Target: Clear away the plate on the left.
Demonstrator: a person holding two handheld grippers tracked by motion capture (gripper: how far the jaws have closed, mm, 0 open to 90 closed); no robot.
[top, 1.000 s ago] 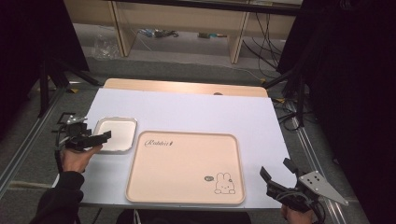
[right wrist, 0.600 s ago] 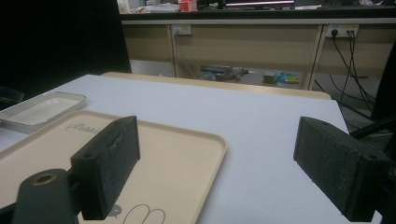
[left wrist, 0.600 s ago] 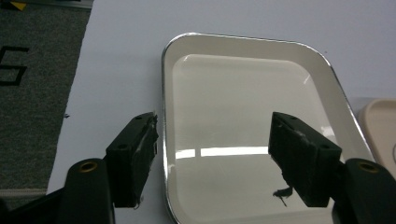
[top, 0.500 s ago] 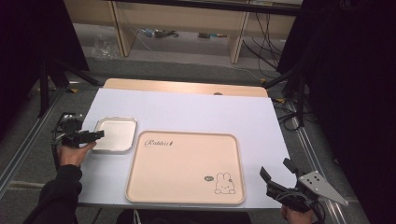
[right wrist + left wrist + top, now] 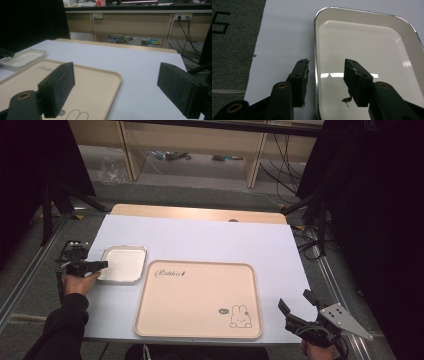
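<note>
While the left gripper (image 5: pixel 325 75) has been closing astride the white tray's (image 5: pixel 367 50) rim, ungripped, next: clamp, lift

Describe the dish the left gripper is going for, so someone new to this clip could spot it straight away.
On the white table, look left of the large beige tray with the rabbit drawing. There lies the small white dish, rectangular with rounded corners, and the left gripper straddles its near rim. Unlike the tray, it is white, far smaller, unprinted and edged with a shiny rim.
</note>
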